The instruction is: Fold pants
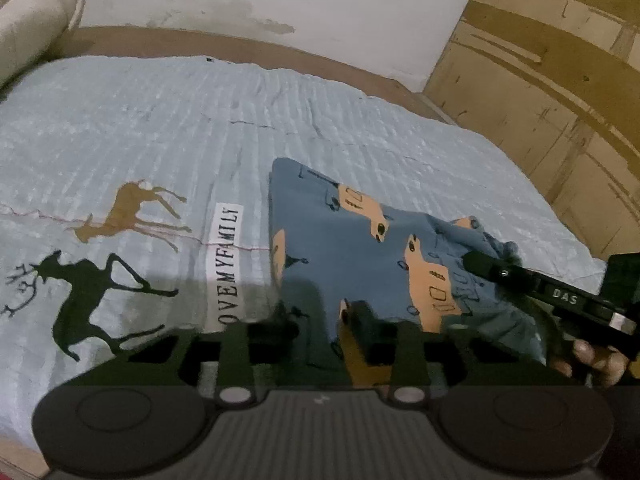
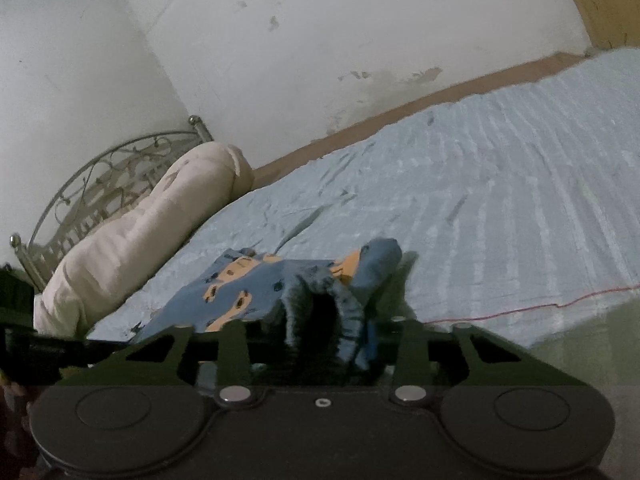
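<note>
Ahead of both tongs, on the pale blue bedspread, lie the pants — blue cloth printed with orange cars, already doubled into a compact shape. Our right tongs are clenched on a bunched, ribbed edge of the cloth, which rises between their fingers and hides the tips; we judge it to be the waistband or a cuff, held up so the layer can be carried across the rest. From the left wrist view the same tongs reach in from the right and bite the crumpled corner at the far right of the garment. Our left tongs hover low over the near edge of the pants; their fingers are blurred and dark against the cloth, so we cannot tell whether they are gripping anything or released. We take their place to be an anchor — keeping the near edge down while the right side lifts. Left of the left tongs lie printed deer. A cream bolster rests far left of the right tongs, well apart from the pants.
</note>
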{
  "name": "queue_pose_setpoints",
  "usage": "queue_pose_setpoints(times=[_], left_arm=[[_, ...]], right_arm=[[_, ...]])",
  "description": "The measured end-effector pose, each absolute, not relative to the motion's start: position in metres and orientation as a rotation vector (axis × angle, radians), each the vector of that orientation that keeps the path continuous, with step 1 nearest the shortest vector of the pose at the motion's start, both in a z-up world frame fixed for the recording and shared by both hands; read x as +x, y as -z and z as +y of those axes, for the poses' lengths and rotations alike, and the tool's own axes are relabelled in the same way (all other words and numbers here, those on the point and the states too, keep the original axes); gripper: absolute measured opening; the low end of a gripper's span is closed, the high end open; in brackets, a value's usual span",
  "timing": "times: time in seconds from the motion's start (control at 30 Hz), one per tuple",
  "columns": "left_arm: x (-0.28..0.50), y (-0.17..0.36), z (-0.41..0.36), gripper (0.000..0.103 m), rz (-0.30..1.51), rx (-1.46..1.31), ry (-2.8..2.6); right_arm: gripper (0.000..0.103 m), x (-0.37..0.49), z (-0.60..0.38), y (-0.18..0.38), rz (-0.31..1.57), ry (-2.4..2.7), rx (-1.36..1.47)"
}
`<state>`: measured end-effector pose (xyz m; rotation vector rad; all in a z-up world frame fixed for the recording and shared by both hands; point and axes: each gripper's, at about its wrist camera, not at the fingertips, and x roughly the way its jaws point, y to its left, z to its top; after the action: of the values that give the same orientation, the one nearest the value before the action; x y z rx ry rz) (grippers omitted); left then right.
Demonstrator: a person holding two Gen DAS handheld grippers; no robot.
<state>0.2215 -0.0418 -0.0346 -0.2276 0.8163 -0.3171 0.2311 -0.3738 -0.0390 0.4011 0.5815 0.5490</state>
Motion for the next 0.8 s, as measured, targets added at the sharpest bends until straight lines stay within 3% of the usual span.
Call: queue_pose_setpoints(times=[0.03, 0.2, 0.53, 0.8], left_arm=[[0.222, 0.032, -0.043, 0.017, 0.814, -0.226, 0.313], [0.225, 0.005, -0.045, 0.015, 0.758, -0.18, 0.332], [0.28, -0.035, -0.029, 0.015, 0.604, -0.201, 0.194], [0.321, -0.006, -0.018, 0.016, 0.652, -0.228, 0.095]], right_arm=[[0.029, 0.229, -0.372, 0.035, 0.579, -0.54, 0.386], [0.021, 0.223, -0.362, 0.008, 0.529, -0.528, 0.334], [0.021, 0.287, -0.327, -0.045, 0.442, -0.515, 0.297], [0.021, 0.369, -0.29, -0.042, 0.542, -0.518, 0.264]])
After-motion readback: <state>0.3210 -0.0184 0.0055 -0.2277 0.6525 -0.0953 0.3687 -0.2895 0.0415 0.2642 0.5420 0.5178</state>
